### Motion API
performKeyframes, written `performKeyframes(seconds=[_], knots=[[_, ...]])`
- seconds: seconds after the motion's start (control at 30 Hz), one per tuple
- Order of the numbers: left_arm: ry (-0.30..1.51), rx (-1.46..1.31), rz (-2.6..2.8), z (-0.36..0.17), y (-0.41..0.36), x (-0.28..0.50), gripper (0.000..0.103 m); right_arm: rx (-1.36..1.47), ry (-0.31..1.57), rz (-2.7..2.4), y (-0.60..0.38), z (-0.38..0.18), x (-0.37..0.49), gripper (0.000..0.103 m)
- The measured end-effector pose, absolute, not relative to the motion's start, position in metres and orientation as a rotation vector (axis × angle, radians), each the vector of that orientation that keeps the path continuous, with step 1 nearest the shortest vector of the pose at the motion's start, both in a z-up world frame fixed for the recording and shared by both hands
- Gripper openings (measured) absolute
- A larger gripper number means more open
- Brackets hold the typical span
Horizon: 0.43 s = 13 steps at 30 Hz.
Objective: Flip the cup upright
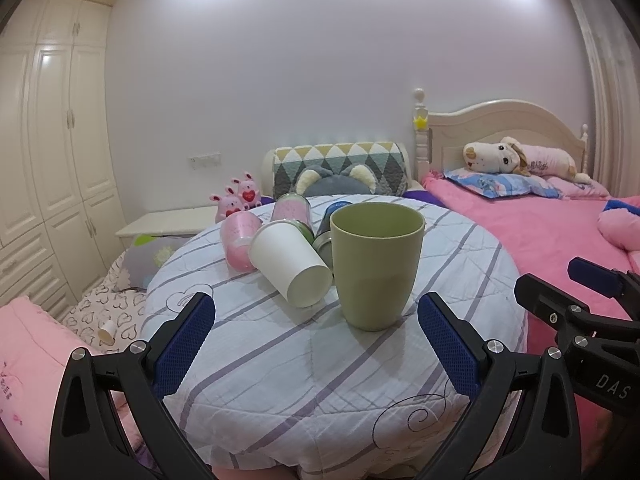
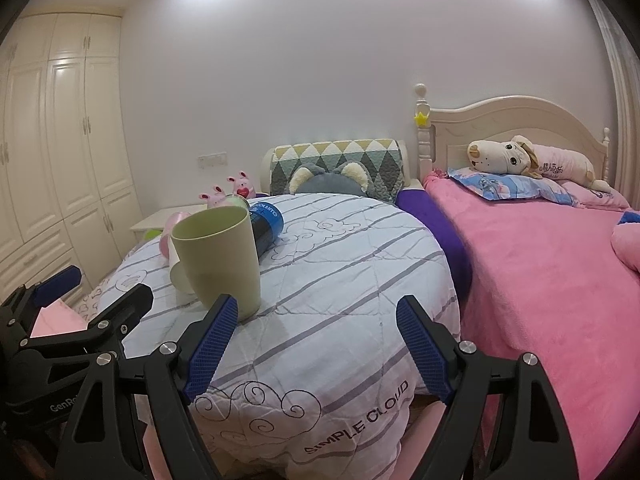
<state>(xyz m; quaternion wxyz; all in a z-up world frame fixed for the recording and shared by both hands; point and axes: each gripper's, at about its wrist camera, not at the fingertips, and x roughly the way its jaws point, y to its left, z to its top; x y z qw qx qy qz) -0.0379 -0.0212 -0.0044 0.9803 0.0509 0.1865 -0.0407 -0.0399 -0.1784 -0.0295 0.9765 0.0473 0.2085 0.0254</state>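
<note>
1. The green cup stood upright, mouth up, on the striped quilt, near the middle of the round top. It touched neither gripper.

2. The left gripper hung just short of the green cup with its jaws spread wide and nothing between them; the cup sat slightly right of the gap's centre line.

3. The right gripper was also spread wide and empty. From its camera the green cup lay to the left of the gap, close by the left pad, though I could not tell whether the two touched.

4. Four more cups lay on their sides on the far left of the green one: a white cup with its base toward the camera, resting against the green cup or just beside it; a pink cup further left; a pink-and-green cup behind; and a blue cup on the far side.

5. My judgement: one flip looked finished, and the step in hand was choosing the next fallen cup, most likely the white one.

6. That move would call for shifting the left gripper leftward, straddling the white cup across its wall, closing gently since it looked like thin paper, then lifting and turning it mouth up.

7. The risk was knocking the green cup, or rolling the others on the soft quilt.
</note>
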Motion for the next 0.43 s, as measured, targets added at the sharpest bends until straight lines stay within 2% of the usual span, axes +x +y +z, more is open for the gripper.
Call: performKeyframes(seconds=[0.43], knots=[[0.394,0.103,-0.059,-0.0041,-0.0207,-0.0378,0.103,0.073,0.441,0.061,-0.1774,-0.0305,-0.0394,0.083]])
